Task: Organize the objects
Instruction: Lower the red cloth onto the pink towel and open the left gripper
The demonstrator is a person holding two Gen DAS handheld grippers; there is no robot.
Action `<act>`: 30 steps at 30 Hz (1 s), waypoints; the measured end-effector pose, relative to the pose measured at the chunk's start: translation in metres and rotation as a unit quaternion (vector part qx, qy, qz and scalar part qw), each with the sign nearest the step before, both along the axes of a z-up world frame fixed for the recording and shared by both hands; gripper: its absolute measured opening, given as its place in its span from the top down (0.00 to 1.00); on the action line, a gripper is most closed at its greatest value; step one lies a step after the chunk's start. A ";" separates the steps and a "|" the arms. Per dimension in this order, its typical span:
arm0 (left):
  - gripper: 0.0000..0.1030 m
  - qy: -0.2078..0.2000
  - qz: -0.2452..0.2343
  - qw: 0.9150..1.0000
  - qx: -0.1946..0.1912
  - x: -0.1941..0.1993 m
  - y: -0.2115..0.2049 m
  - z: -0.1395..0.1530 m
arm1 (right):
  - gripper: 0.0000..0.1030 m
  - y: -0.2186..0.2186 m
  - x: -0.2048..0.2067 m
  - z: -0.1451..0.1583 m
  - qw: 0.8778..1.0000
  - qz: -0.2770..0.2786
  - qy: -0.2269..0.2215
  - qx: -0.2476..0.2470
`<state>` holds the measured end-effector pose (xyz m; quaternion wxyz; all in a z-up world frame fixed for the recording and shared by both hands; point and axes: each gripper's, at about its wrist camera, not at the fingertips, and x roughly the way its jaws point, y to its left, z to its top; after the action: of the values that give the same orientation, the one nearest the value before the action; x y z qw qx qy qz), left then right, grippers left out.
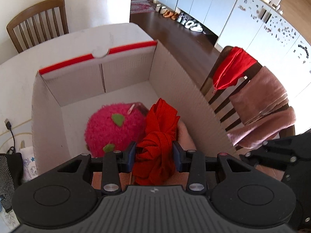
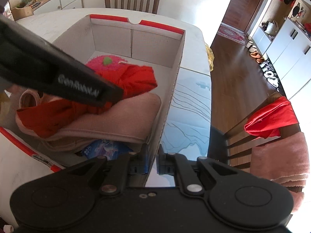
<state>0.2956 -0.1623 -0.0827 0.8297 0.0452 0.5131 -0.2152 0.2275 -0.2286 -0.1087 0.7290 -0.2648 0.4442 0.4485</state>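
Red cloth [image 1: 155, 145] bunches between the clenched left gripper [image 1: 154, 153] pads, low centre, over the cardboard box [image 1: 175, 73] (2 items inside); right gripper [image 2: 153, 161] pinches the box wall.

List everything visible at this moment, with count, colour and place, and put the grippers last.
cardboard box: one, white with red rim, open on the table.
table: one, white.
plush toy: one, bright pink with green spots, on the box floor.
red cloth: one, bunched, over the box interior, between the left gripper's fingers.
pink garment: one, folded in the box under the red cloth.
blue packet: one, in the box's near corner.
chairs: three, brown wood; one beside the box carries a red cloth and pink towel.
left gripper: black, shut on the red cloth.
right gripper: black, shut on the box's side wall.
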 end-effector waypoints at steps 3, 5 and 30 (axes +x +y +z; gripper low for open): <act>0.64 0.009 -0.003 1.000 0.001 0.001 0.000 -0.006 | 0.93 -0.001 0.001 -0.001 1.000 0.004 0.000 0.001; 0.63 0.013 -0.005 1.000 0.001 0.001 0.000 -0.009 | 0.93 0.000 0.001 -0.001 1.000 0.007 0.000 0.001; 0.40 -0.031 0.014 0.999 -0.022 -0.030 0.017 0.008 | 0.91 -0.003 0.001 -0.002 0.999 0.043 0.006 0.002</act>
<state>0.2660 -0.1450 -0.0747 0.8492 0.0261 0.4823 -0.2135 0.2289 -0.2314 -0.1110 0.7069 -0.2797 0.4358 0.4818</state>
